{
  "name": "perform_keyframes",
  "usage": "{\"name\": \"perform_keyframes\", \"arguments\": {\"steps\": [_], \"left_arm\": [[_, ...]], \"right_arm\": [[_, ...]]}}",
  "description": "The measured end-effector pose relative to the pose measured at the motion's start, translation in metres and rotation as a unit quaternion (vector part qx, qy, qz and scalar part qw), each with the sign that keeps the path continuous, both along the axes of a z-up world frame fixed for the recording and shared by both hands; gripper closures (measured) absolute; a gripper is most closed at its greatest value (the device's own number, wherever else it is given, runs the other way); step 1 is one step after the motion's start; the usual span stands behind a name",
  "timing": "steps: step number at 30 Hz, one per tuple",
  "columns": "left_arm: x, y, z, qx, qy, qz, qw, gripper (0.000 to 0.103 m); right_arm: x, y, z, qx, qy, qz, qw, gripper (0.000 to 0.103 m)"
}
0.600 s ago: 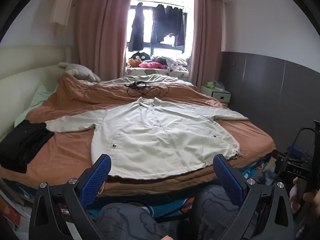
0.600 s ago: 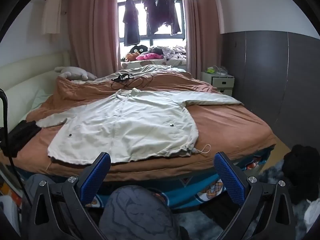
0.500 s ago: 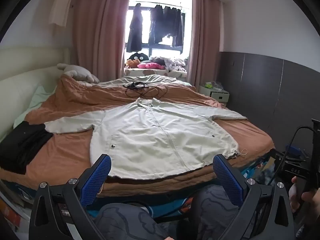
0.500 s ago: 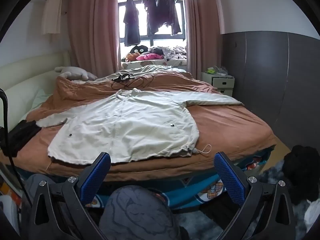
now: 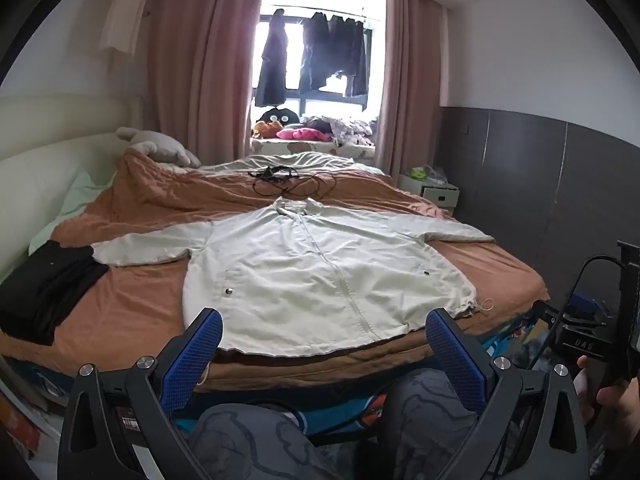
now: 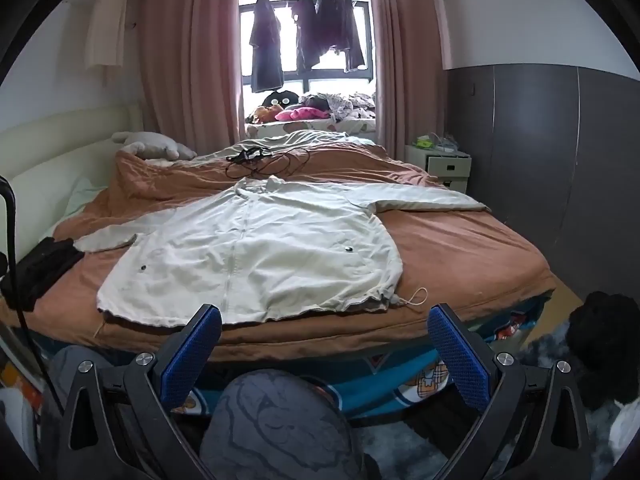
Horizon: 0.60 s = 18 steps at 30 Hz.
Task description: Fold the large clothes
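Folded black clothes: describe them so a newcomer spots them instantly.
Start at the bed with the rust-brown cover. On its left edge, beside the pale jacket's sleeve end, lies the stack of folded black clothes. It is the only dark, folded garment on the bed.

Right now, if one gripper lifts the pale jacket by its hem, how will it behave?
The jacket lies flat and thin, so it will probably drape limply. Spread sleeves will likely trail over the brown bedcover. The hem drawcord may dangle.

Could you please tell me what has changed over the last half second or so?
Almost nothing: the left gripper view shifts very slightly, nothing was grasped or released. Both grippers, the right gripper too, stay open short of the bed, and the jacket still lies spread flat.
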<state>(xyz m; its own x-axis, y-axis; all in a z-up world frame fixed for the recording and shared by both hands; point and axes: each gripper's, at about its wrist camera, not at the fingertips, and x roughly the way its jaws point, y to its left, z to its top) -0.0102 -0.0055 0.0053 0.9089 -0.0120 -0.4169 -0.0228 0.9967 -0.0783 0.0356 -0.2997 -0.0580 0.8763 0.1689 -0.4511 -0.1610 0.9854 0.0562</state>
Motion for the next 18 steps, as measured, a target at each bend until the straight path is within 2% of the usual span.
{"name": "perform_keyframes", "arguments": {"steps": [18], "left_arm": [[-0.0019,0.0002,-0.0007,0.004,0.001,-0.002,1.0000,0.001]], "right_arm": [[-0.0047,-0.0048,0.0009,0.017,-0.004,-0.008,1.000,0.000]]}}
